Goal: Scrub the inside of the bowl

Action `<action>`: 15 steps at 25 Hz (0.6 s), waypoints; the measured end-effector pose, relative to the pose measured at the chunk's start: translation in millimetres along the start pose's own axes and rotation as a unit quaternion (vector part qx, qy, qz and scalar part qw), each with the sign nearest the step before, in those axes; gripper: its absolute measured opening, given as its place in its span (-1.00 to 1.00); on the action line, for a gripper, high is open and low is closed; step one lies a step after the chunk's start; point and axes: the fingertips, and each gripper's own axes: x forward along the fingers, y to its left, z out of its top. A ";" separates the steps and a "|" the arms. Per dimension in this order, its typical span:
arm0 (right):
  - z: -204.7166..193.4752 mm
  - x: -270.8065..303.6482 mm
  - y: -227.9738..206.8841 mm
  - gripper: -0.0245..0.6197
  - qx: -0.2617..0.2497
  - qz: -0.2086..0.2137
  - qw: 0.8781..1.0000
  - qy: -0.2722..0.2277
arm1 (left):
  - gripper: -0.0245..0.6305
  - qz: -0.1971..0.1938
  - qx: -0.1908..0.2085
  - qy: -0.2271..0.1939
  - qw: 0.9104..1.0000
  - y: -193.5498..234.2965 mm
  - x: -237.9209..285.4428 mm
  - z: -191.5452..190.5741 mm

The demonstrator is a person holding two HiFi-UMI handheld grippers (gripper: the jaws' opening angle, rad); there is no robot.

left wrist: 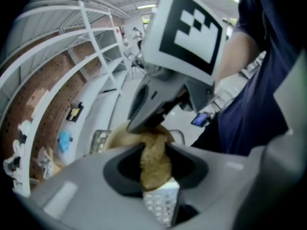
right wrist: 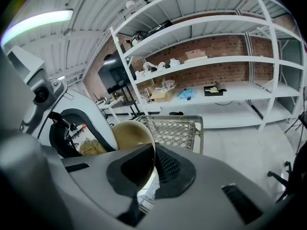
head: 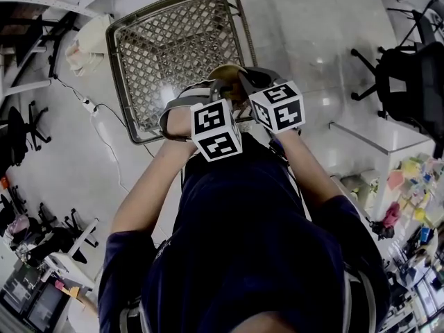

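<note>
Over the wire basket (right wrist: 175,131), the right hand-held gripper (right wrist: 146,172) clamps the bowl (right wrist: 132,135) by its rim, leaving the inside accessible; the left hand-held gripper (left wrist: 156,178) pinches the scrub pad (left wrist: 154,159).

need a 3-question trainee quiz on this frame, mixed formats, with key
1. True or false: the right gripper is clamped on the rim of the tan bowl.
2. What is the left gripper shut on? A) a brush B) a brownish scouring pad C) nothing
3. Fill in: in the head view, below both grippers, sits a wire mesh ____.
Key: 1 true; 2 B; 3 basket.
</note>
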 end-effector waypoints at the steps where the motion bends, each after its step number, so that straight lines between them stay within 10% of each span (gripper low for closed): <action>1: -0.3 0.7 0.1 -0.88 0.000 0.000 1.000 0.000 | -0.56 0.004 0.007 0.003 1.000 1.5 1.6 0.1; 15: 7.1 1.9 -6.4 -0.88 0.001 -0.004 1.000 -0.006 | -0.56 0.026 0.021 0.040 0.999 20.5 -12.2 -23.6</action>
